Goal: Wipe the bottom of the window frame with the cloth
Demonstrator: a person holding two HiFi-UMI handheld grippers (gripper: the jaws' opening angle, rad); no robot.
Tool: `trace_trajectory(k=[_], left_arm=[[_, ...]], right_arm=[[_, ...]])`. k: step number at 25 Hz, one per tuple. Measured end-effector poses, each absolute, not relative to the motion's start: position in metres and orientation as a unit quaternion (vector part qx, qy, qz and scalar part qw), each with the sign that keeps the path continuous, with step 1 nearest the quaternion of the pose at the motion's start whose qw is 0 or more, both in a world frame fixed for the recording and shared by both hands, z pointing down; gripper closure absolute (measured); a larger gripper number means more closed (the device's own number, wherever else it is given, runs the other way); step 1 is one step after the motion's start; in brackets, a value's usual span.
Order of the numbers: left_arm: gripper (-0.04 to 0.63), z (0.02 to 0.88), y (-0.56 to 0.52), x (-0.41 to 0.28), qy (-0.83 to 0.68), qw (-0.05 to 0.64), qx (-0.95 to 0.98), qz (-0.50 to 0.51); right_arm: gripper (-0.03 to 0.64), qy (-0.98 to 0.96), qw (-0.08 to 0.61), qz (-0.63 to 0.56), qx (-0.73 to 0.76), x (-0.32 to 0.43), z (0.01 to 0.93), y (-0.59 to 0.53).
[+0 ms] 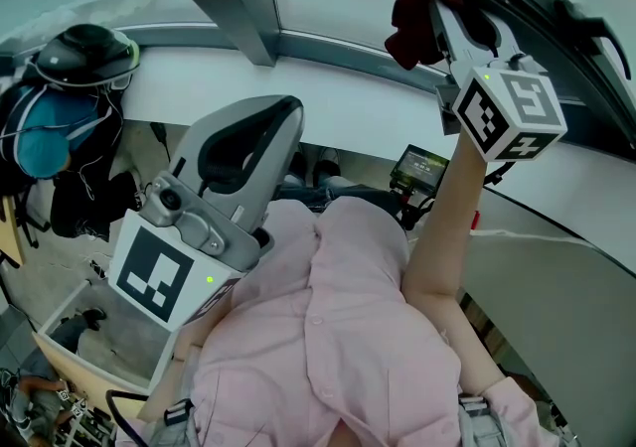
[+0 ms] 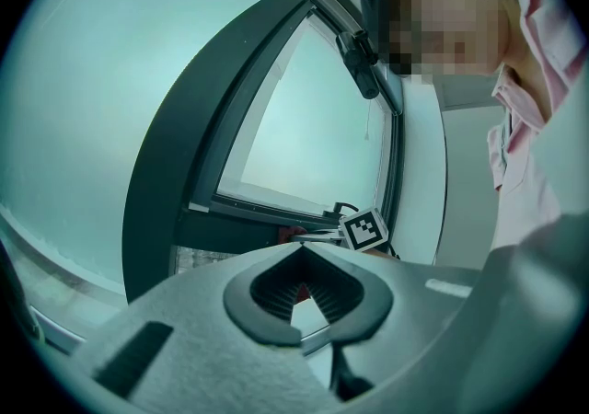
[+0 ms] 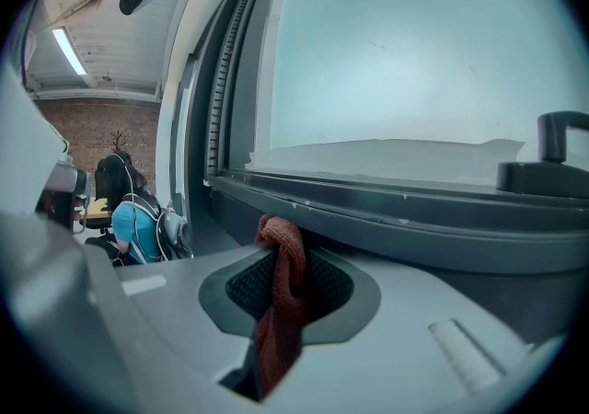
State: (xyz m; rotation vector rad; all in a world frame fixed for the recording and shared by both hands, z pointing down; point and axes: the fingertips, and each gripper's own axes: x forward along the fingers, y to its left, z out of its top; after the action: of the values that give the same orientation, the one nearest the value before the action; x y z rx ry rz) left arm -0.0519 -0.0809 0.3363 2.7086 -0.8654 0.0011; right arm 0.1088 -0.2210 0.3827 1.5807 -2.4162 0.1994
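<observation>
A red-brown cloth (image 3: 281, 297) hangs pinched in my right gripper (image 3: 278, 247), its top knot touching the dark bottom rail of the window frame (image 3: 414, 214). From the head view, the right gripper (image 1: 440, 18) is raised on an outstretched arm and presses the cloth (image 1: 410, 23) against the frame (image 1: 328, 43). My left gripper (image 1: 281, 115) is held low in front of the pink shirt, jaws shut with nothing between them. In the left gripper view, the left gripper (image 2: 302, 247) points up at the frame (image 2: 267, 214), with the right gripper's marker cube (image 2: 365, 229) beyond.
A white sill ledge (image 1: 338, 102) runs under the window. A black window handle (image 3: 552, 159) sticks out at the right. A person in blue with a backpack (image 1: 50, 142) sits at the left. An open box (image 1: 70, 336) lies on the floor below.
</observation>
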Motion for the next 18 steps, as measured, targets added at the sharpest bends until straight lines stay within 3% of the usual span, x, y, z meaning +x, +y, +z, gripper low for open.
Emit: trace_trajectory(k=[18], left_arm=[[0.597, 0.337, -0.084, -0.035, -0.283, 0.148, 0.948, 0.003]], right_arm=[[0.560, -0.822, 0.120, 0.069, 0.553, 0.125, 0.381, -0.215]])
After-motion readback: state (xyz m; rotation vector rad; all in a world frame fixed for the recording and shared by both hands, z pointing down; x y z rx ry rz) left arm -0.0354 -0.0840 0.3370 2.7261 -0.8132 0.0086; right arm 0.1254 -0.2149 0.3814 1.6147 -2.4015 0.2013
